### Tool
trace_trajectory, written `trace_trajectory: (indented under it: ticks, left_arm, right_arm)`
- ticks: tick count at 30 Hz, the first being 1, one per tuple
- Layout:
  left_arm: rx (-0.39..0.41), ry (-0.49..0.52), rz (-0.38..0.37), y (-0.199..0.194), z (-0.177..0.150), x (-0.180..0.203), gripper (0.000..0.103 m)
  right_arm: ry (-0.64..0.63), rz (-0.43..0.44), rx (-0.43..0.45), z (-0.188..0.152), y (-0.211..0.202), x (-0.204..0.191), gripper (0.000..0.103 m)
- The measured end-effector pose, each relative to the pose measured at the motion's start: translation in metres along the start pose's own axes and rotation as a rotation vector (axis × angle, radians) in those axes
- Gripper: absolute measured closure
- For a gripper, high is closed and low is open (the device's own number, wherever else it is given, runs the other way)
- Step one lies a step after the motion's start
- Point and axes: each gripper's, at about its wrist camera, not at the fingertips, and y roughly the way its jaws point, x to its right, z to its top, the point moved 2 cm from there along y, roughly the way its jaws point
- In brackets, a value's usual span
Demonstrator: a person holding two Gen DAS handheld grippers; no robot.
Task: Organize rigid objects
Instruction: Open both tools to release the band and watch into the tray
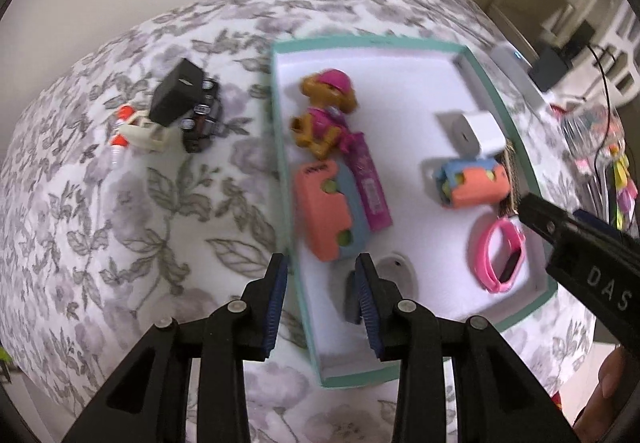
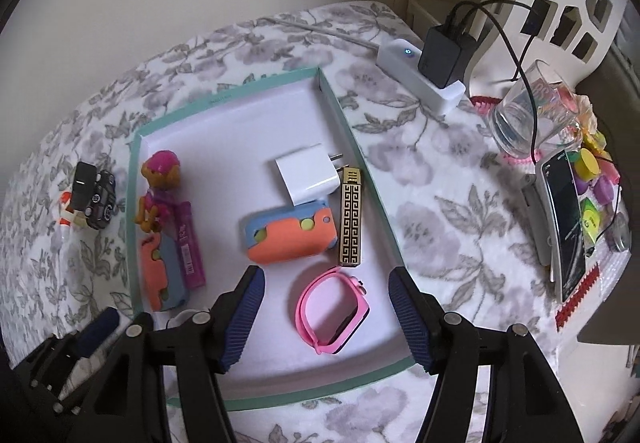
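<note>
A teal-rimmed white tray lies on a floral cloth. In it are a toy dog in a pink helmet, a pink candy dispenser, two orange and blue cases, a white plug, a gold patterned lighter and a pink watch. My left gripper hangs open over the tray's near-left rim, holding nothing. A small white and grey piece lies just behind its right finger. My right gripper stands open above the watch, clear of it.
Left of the tray a black block, a toy car and a cream toy lie on the cloth. To the right are a power strip with a black adapter, a glass and a phone. A person's hand shows.
</note>
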Motion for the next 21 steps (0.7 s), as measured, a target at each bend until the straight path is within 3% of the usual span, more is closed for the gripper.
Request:
trace_trajectory:
  ticks: [3, 5, 9, 12, 15, 19, 21]
  left_arm:
    - [0.009, -0.051, 0.015, -0.001, 0.004, -0.013, 0.065]
    - [0.008, -0.083, 0.021, 0.000, 0.005, -0.020, 0.062]
    - [0.011, -0.113, 0.037, 0.001, 0.005, -0.027, 0.059]
    - [0.031, -0.142, 0.050, -0.002, 0.006, -0.034, 0.034]
    - [0.053, -0.177, 0.075, -0.004, 0.008, -0.044, 0.031]
    - [0.057, -0.245, 0.089, -0.004, 0.007, -0.062, 0.015]
    - [0.062, -0.270, 0.100, -0.004, 0.008, -0.069, 0.014]
  right_arm:
    - [-0.006, -0.006, -0.006, 0.001, 0.002, -0.003, 0.034]
    - [-0.011, -0.008, -0.007, 0.000, 0.003, -0.004, 0.022]
    - [-0.021, -0.005, -0.006, -0.001, 0.005, -0.007, 0.020]
    - [-0.026, -0.003, -0.012, -0.002, 0.007, -0.009, 0.013]
    - [-0.028, 0.003, -0.009, -0.002, 0.008, -0.010, 0.002]
    - [-0.030, 0.013, -0.010, -0.003, 0.009, -0.012, 0.000]
    - [-0.031, 0.025, -0.014, -0.003, 0.010, -0.013, 0.000]
